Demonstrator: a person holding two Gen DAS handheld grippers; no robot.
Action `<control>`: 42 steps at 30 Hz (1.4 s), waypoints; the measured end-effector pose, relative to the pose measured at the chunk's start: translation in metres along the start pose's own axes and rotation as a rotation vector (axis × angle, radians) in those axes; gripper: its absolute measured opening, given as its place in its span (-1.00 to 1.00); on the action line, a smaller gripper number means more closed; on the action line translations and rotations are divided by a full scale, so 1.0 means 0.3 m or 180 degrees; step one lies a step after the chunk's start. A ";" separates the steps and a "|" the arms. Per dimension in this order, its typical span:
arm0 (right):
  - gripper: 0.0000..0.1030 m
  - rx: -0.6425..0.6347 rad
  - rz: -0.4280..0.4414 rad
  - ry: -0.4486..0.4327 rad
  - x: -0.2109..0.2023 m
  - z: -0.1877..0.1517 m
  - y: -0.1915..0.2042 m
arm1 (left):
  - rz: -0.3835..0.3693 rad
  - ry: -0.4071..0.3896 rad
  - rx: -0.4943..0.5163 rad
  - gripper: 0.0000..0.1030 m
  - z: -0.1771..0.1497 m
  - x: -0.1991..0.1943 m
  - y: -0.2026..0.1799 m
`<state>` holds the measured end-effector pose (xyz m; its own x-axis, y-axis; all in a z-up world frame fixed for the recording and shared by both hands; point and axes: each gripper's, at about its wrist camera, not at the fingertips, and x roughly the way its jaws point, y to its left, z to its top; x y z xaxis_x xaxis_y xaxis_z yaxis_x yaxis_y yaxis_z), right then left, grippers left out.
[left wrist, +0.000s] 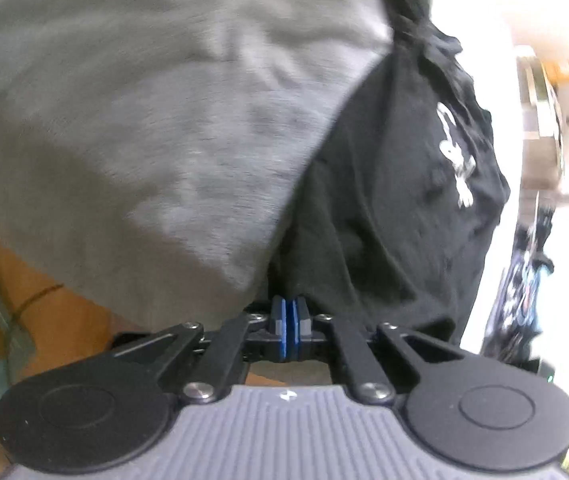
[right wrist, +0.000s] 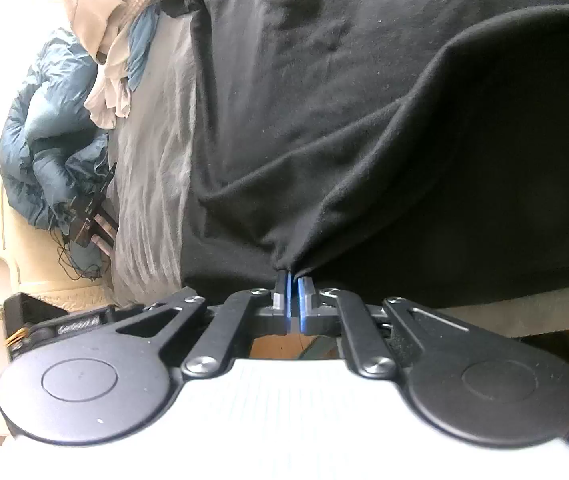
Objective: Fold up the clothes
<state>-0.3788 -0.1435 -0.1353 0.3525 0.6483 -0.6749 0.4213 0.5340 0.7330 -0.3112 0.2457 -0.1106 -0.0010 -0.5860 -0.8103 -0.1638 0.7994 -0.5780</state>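
— Left tool (left wrist: 288, 312): how does it stand?

— Its blue pads (left wrist: 283, 316) are pressed together on a low edge of the black T-shirt (left wrist: 384, 208), so it is clamped on cloth. The picture is blurred, mind you.

— And the right tool (right wrist: 291, 284)?

— Nearly closed, with only a thin slit between the pads (right wrist: 304, 292). A pinched corner of the same black shirt runs down to a point right at its tips; the fabric fans out from there in taut folds (a rolled hem curves away to the right).

— Where does the shirt lie?

— It spreads over a grey bed sheet (right wrist: 148, 184). In the left wrist view a white print (left wrist: 454, 152) shows on the shirt's right side, and a large grey fabric (left wrist: 144, 120) fills the upper left, overlapping the black one.

— What lies farther out?

— In the right wrist view, a heap of light clothes (right wrist: 104, 40) at the top left, beside a crumpled blue quilted cover (right wrist: 48, 128). Below that, a dark device with cables (right wrist: 88, 216) rests at the sheet's edge. In the left wrist view, orange-brown floor (left wrist: 56, 308) shows at the lower left.
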 end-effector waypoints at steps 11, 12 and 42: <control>-0.93 0.0056 -0.0125 0.0052 0.081 -0.022 -0.017 | 0.0605 -0.0017 0.0752 -0.96 0.028 0.065 0.005; -0.93 0.0051 -0.0130 0.0058 0.084 -0.026 -0.015 | 0.0663 -0.0021 0.0897 -0.96 0.026 0.067 -0.013; -0.83 -0.3071 -0.2544 -0.0394 -0.413 -0.155 -0.229 | 0.1471 0.0146 0.1543 -0.78 0.060 0.286 -0.194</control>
<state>-0.4902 -0.2352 -0.0981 0.3791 -0.0657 -0.9230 -0.2097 0.9654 -0.1548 -0.2841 0.1513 -0.1482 -0.0083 -0.1658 -0.9861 0.3252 0.9321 -0.1594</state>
